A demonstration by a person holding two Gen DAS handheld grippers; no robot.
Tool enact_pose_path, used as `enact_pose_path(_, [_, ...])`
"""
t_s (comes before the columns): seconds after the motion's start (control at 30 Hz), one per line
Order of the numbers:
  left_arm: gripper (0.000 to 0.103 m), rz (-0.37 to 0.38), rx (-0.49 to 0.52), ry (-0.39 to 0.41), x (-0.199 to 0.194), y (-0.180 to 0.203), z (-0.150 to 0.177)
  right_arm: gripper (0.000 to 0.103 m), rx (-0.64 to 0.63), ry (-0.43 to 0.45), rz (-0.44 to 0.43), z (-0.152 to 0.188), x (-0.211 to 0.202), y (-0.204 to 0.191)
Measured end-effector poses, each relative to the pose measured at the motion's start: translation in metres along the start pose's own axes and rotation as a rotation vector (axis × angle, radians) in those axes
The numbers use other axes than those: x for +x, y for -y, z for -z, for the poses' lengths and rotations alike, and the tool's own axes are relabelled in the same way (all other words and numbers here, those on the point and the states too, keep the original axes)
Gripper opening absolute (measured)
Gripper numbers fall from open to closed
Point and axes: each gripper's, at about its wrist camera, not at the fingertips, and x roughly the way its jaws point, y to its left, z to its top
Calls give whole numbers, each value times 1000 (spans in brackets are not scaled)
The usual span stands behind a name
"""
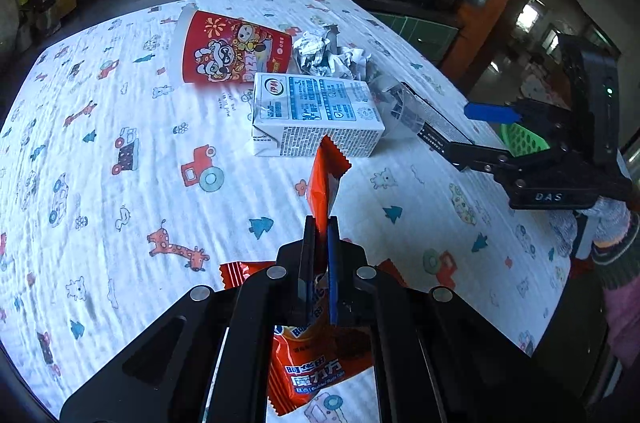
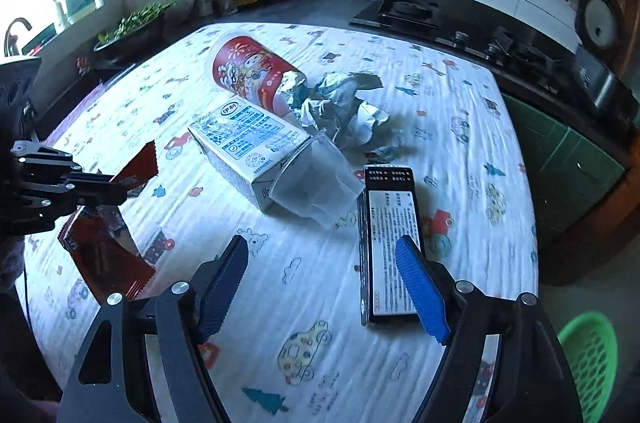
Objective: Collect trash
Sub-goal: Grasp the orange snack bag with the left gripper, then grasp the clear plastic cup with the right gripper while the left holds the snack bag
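Table (image 1: 100, 151) w/ white cloth printed w/ cartoon cars, giraffes, trees. On it, near centre: red paper cup (image 1: 232, 51) on its side; milk carton (image 1: 312, 115) lying flat just in front of it; crumpled foil/paper (image 1: 328, 53) beside cup's base; clear plastic cup (image 2: 316, 183) on its side, touching carton; black box (image 2: 390, 243) flat, just beside plastic cup.

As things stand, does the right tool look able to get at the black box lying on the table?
Probably yes. The right tool stands open with nothing between its pads, and the black box lies flat just ahead, one blue pad already overlapping it. Only the clear plastic cup lies near its far end.
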Motion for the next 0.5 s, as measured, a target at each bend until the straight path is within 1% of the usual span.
enact_pose_path(0.2, [4, 9, -3, -10, 4, -7, 1, 74, -118, -51, -33, -20, 29, 0])
enact_pose_path(0.43, [4, 7, -5, -25, 10, -14, -1, 74, -228, -101, -63, -31, 56, -2])
enact_pose_path(0.5, [4, 10, -7, -28, 11, -15, -2, 72, -256, -115, -70, -33, 63, -3])
